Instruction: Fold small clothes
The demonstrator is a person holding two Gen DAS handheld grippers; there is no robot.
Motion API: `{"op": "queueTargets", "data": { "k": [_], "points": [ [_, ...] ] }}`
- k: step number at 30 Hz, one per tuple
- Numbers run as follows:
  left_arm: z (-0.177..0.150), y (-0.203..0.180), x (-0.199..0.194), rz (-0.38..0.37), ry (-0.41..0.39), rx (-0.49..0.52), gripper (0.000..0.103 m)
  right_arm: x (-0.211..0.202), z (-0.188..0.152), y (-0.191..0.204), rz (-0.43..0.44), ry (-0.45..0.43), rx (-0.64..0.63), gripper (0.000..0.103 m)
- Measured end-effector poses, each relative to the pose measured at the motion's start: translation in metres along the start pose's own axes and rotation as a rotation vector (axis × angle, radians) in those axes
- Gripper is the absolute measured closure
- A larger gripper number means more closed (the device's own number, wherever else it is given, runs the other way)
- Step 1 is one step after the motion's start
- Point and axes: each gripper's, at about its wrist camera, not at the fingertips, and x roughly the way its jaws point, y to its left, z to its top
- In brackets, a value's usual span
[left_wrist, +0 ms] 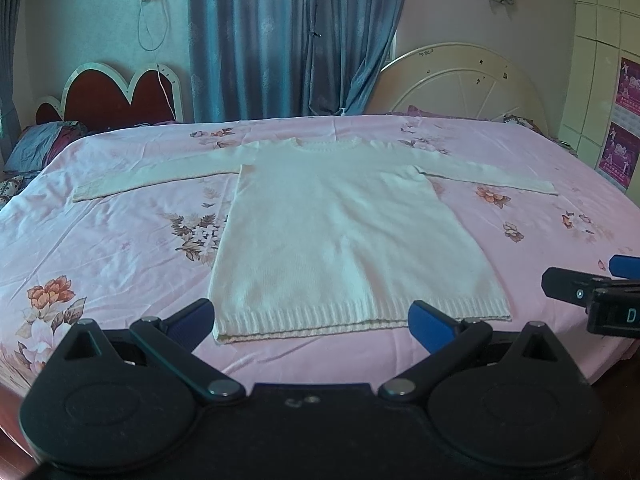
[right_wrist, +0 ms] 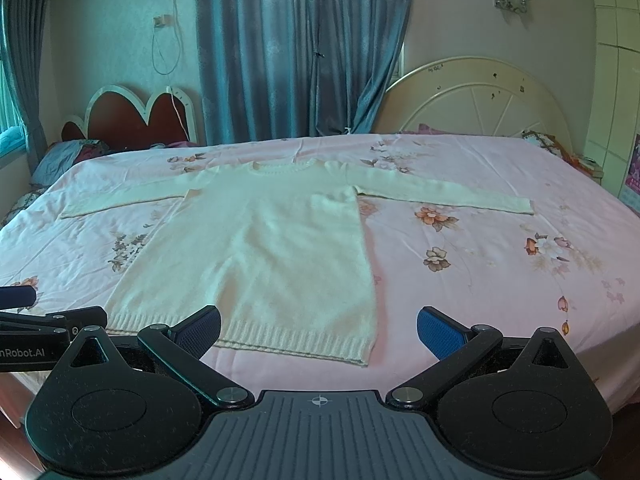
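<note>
We hold our left gripper (left_wrist: 312, 322) with its jaws spread wide and nothing between them, poised just short of the ribbed hem of the sweater (left_wrist: 340, 220). Our right gripper (right_wrist: 318, 330) is equally wide open and empty, near the hem's right corner. Each tool shows at the edge of the other's view, so the two sit close side by side.

The sweater lies flat and face up on the bed sheet (left_wrist: 120, 240), hem toward us, neckline away, both sleeves stretched out sideways. No fold has been made yet, as far as we can judge.

What could go wrong: the knit looks soft and thin at the hem, so a pinch that goes too deep may catch the pink sheet along with it and drag the bedding. Pinching only the top layer would let the back layer lag and bunch. If our two grips lift unevenly, the fold may come out skewed, and the long sleeves could trail or twist.

Counted: one sweater, two sleeves, two grippers, one sheet, two headboards behind, one curtain (left_wrist: 296, 36).
</note>
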Motion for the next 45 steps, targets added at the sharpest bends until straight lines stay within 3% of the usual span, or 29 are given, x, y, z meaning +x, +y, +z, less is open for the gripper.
{"op": "queueTargets", "data": {
  "k": [45],
  "points": [
    [-0.0002,-0.0023,0.0007,0.005,-0.004,-0.004,0.000,0.0007,-0.0010,-0.0024,0.002,0.000,-0.004,0.000]
  ]
}}
